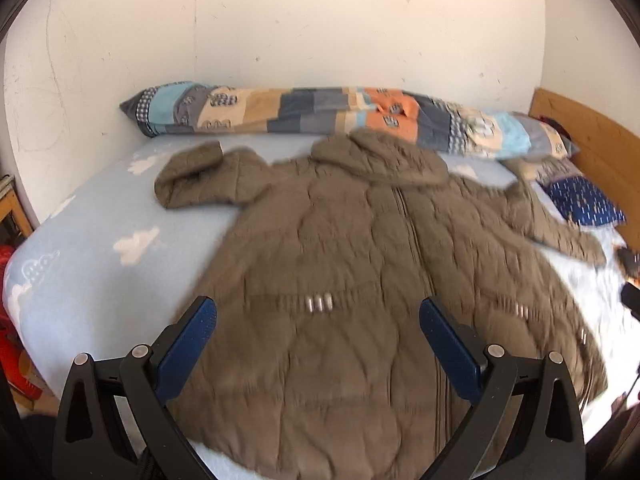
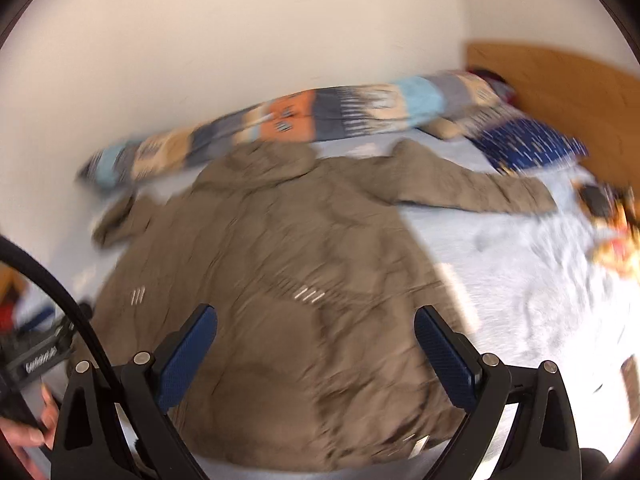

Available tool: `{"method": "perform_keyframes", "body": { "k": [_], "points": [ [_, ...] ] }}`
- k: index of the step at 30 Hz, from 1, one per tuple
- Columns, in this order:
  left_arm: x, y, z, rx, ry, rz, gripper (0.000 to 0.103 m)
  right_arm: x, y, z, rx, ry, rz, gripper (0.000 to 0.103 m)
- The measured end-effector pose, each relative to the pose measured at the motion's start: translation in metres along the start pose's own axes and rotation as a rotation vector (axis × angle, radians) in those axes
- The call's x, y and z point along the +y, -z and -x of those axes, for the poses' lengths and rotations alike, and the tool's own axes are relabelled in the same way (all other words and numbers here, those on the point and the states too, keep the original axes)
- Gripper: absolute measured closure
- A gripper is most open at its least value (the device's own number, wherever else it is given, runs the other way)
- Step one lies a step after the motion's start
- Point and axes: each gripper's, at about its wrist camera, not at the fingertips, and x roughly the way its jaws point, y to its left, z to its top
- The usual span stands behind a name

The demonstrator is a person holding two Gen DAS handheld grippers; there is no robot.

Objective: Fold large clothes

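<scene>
Both grippers, left [image 1: 318, 316] and right [image 2: 316, 324], spread wide and empty above jacket [image 1: 360, 280] hem, jacket flat on bed [image 1: 100, 280] below patchwork bolster [image 1: 320, 114], sleeves out, no fold started.

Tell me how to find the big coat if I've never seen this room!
Look at the bed with the light blue cloud sheet pushed against the white wall. In its middle, in front of the long patchwork pillow, lies the coat, spread flat with its sleeves out. It is the only plain brown, puffy quilted thing there; everything around it is blue or brightly patterned.
</scene>
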Motion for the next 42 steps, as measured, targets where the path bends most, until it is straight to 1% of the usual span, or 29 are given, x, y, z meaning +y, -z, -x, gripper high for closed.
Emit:
{"method": "perform_keyframes", "body": {
  "k": [2,4,5,8,10,12,14,17,18,20,23,26,28,29,31,34,37,40,42],
  "points": [
    [0.001,-0.021,-0.005,-0.020,-0.009,-0.002,0.002,-0.043,-0.023,-0.002,-0.002,-0.001,-0.133,0.002],
    [-0.001,-0.044,-0.012,-0.045,-0.008,-0.016,0.002,-0.082,-0.041,-0.002,-0.021,0.019,-0.244,0.002],
    [-0.005,-0.059,-0.018,-0.057,-0.002,-0.035,0.002,-0.104,-0.051,-0.003,-0.026,0.018,-0.302,0.002],
    [-0.016,-0.086,-0.041,-0.087,0.010,-0.095,0.002,-0.157,-0.074,-0.009,-0.033,0.026,-0.444,0.002],
    [-0.023,-0.095,-0.058,-0.095,0.003,-0.129,0.002,-0.188,-0.086,-0.015,-0.046,0.020,-0.535,0.002],
    [-0.032,-0.100,-0.083,-0.066,0.016,-0.152,0.002,-0.214,-0.096,-0.023,-0.062,0.005,-0.615,0.002],
    [-0.038,-0.101,-0.107,-0.010,0.030,-0.144,0.002,-0.241,-0.107,-0.036,-0.084,-0.006,-0.688,0.003],
    [-0.047,-0.100,-0.125,0.059,0.080,-0.122,0.002,-0.276,-0.115,-0.061,-0.073,-0.005,-0.755,0.006],
    [-0.052,-0.099,-0.128,0.074,0.092,-0.133,0.002,-0.286,-0.116,-0.067,-0.069,-0.010,-0.773,0.007],
    [-0.060,-0.094,-0.129,0.066,0.100,-0.169,0.002,-0.309,-0.116,-0.082,-0.056,0.001,-0.817,0.011],
    [-0.069,-0.086,-0.130,0.064,0.098,-0.223,0.002,-0.338,-0.116,-0.098,-0.055,0.012,-0.860,0.013],
    [-0.070,-0.083,-0.131,0.079,0.110,-0.218,0.002,-0.365,-0.120,-0.116,-0.052,0.031,-0.884,0.014],
    [-0.071,-0.083,-0.133,0.086,0.122,-0.204,0.002,-0.378,-0.121,-0.125,-0.049,0.049,-0.889,0.019],
    [-0.072,-0.083,-0.133,0.087,0.123,-0.203,0.002,-0.385,-0.120,-0.133,-0.033,0.056,-0.895,0.021],
    [-0.074,-0.082,-0.133,0.082,0.122,-0.213,0.002,-0.393,-0.119,-0.144,-0.014,0.068,-0.900,0.029],
    [-0.076,-0.082,-0.133,0.084,0.129,-0.210,0.002,-0.403,-0.118,-0.160,0.009,0.069,-0.908,0.033],
    [-0.076,-0.081,-0.132,0.090,0.142,-0.198,0.002,-0.411,-0.118,-0.166,0.000,0.094,-0.914,0.033],
    [-0.077,-0.080,-0.132,0.085,0.142,-0.209,0.002,-0.426,-0.113,-0.175,0.001,0.110,-0.952,0.034],
    [-0.078,-0.079,-0.133,0.086,0.142,-0.215,0.002,-0.433,-0.108,-0.180,-0.001,0.112,-0.971,0.037]
  ]
}}
